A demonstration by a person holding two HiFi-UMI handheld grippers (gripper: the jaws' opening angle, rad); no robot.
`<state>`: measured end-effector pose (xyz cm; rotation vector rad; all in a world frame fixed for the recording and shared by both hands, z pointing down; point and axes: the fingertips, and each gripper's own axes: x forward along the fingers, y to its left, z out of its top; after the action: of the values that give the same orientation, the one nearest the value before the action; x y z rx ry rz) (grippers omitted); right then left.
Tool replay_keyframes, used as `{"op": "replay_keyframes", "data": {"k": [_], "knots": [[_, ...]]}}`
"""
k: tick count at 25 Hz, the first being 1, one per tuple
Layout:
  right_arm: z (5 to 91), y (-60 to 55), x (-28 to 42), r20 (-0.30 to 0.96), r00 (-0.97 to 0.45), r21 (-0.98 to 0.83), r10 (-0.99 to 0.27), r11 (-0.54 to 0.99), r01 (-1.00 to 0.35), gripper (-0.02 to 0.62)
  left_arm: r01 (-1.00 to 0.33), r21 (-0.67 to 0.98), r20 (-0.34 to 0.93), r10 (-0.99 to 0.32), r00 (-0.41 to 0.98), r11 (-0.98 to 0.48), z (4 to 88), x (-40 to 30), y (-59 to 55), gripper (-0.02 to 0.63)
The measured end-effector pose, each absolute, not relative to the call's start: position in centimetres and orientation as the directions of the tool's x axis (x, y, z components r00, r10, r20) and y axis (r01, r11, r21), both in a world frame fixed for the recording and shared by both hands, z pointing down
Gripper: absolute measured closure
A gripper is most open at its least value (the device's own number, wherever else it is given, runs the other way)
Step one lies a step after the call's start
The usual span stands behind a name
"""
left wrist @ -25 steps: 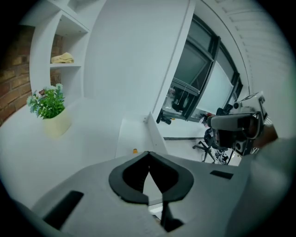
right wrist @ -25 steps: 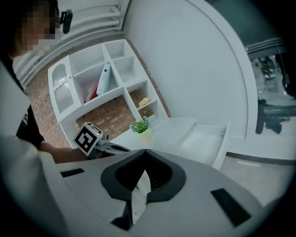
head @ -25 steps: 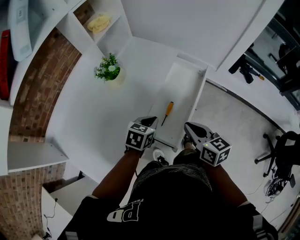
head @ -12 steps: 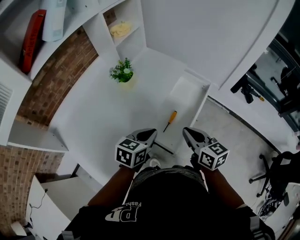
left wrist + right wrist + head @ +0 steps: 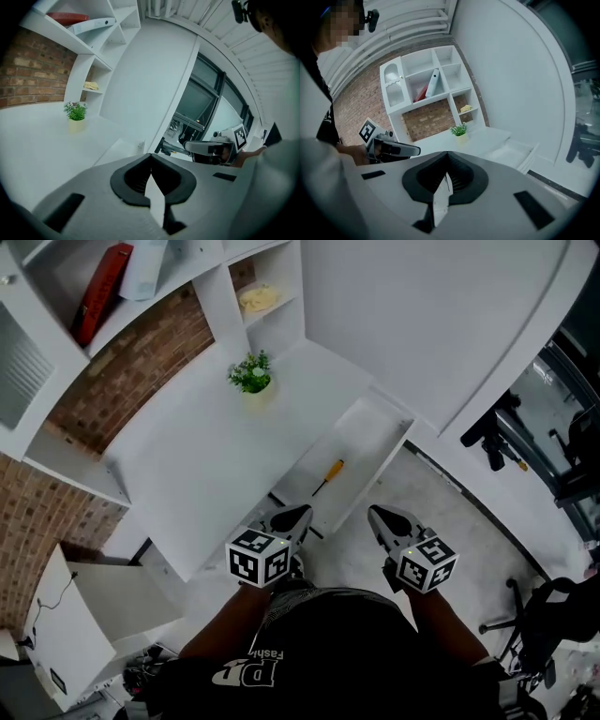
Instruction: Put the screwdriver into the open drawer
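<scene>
The screwdriver (image 5: 328, 476), with an orange handle and a dark shaft, lies inside the open white drawer (image 5: 367, 437) that juts from the desk's right side. Both grippers hover near my body, short of the drawer's front end and apart from the screwdriver. My left gripper (image 5: 300, 514) is shut with nothing in it, and its jaws (image 5: 151, 155) meet at the tip. My right gripper (image 5: 374, 513) is also shut and empty, its tips together (image 5: 446, 154). Each gripper shows in the other's view: the right gripper (image 5: 206, 149) and the left gripper (image 5: 405, 150).
A small potted plant (image 5: 252, 377) stands at the back of the white desk (image 5: 202, 451). Wall shelves (image 5: 230, 310) hold a red book (image 5: 103, 279) and a yellow item (image 5: 258, 298). A white box (image 5: 89, 615) sits on the floor at left, a chair base (image 5: 530, 629) at right.
Both grippers have pulled back from the drawer toward my body and risen. The head view has drawn away, showing more floor. The screwdriver stays in the drawer.
</scene>
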<state>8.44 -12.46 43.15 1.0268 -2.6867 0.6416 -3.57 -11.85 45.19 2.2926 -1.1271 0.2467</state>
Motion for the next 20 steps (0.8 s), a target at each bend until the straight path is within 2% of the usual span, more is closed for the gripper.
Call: {"op": "replay_keyframes", "data": {"k": [11,20], "knots": [[43.7,-6.2,14.4,0.310,-0.787,-0.356,-0.533,0.703,-0.616,0.591,-0.834,0.361,0.397,-0.741,0.542,-0.417,44.2,0.9,-4.5,0.588],[42.9,-3.8,13.6,0.299,-0.800,-0.335,-0.520,0.728,-0.598,0.591,-0.857,0.330,0.392,-0.769,0.506,-0.396,43.0,-0.3,-2.3,0.588]]}}
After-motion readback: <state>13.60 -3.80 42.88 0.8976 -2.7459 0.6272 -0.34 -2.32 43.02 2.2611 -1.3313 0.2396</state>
